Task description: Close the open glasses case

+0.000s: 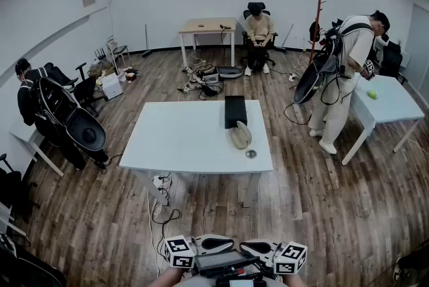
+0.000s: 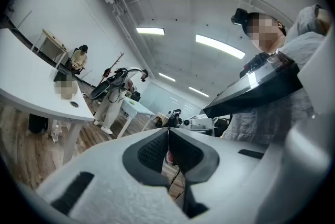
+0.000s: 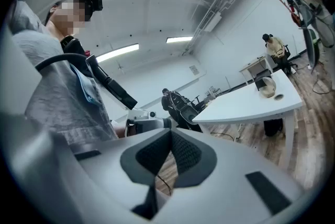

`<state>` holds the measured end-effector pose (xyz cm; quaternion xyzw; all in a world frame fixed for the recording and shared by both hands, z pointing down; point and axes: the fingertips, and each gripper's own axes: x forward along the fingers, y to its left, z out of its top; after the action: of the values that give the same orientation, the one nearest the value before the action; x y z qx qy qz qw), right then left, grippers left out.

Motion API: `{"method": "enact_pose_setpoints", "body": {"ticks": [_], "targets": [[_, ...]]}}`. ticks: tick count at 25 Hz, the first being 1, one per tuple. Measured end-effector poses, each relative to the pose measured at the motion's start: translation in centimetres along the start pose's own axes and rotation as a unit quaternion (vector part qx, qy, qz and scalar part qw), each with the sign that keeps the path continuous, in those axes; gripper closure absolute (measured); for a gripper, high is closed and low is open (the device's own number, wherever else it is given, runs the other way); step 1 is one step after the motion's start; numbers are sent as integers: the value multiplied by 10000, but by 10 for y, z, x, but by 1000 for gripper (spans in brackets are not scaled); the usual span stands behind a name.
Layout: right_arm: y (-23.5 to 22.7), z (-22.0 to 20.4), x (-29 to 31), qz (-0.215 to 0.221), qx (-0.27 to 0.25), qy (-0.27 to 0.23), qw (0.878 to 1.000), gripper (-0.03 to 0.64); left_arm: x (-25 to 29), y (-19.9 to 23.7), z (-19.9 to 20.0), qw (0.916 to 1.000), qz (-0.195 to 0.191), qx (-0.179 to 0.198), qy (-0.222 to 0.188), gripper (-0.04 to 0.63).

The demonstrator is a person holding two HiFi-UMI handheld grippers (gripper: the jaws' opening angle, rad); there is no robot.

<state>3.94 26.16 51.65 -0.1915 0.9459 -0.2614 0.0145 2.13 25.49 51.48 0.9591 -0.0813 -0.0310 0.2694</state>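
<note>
Left gripper (image 2: 168, 134) and right gripper (image 3: 170, 136): jaws pressed fully together, nothing between them. One beige oval open glasses case (image 1: 240, 136) lies well apart from both, toward the right near corner of the white rectangular desk (image 1: 181, 138). One black rectangular box (image 1: 235, 111) lies just behind the case. One round metal insert (image 1: 251, 153) sits near the desk's front edge. The floor is dark wood planks (image 1: 322, 212). Three other people are in the room.
</note>
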Motion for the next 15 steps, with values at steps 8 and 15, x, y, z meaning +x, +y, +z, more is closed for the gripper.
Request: {"method": "enact_pose_setpoints", "body": {"ticks": [8, 15], "targets": [[-1, 8, -5, 112, 271, -217, 9993, 586, 1, 2, 0, 10000, 27, -31, 18, 575], [-4, 9, -2, 134, 331, -186, 9992, 584, 2, 7, -1, 10000, 48, -65, 41, 575]]}}
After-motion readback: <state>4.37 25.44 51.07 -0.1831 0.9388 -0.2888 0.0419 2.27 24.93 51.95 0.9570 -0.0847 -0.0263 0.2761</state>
